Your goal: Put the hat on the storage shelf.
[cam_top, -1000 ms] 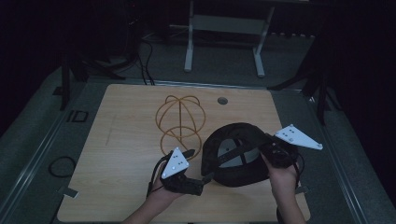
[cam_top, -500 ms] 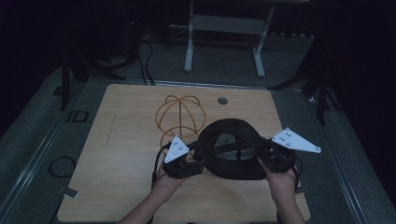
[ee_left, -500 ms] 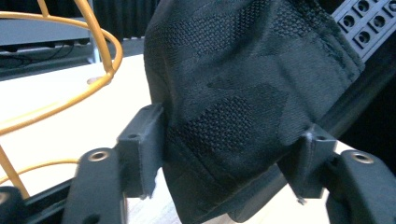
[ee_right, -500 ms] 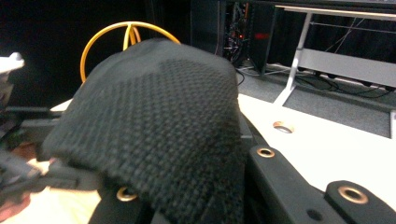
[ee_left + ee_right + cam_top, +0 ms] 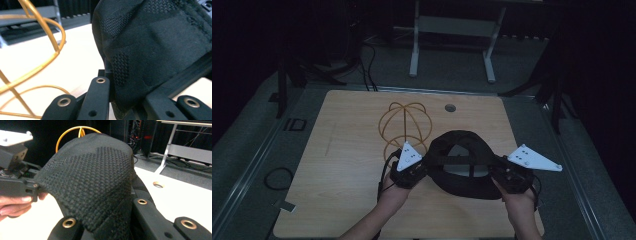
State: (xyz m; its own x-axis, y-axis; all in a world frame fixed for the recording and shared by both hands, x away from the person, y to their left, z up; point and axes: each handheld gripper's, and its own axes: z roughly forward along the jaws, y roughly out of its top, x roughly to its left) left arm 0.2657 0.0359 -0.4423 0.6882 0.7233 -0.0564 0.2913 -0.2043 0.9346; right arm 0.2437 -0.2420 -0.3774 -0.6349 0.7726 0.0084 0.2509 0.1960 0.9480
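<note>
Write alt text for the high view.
Two hand-held grippers, left and right, grip opposite edges of a black cap over a wooden table. A gold wire stand sits behind it.

Pretty dark room, only the light wooden table [image 5: 342,150] catches any light. Grey floor [image 5: 242,150] all around it, a white metal frame stand [image 5: 452,45] behind, black cables [image 5: 367,60] trailing off into the gloom.
</note>
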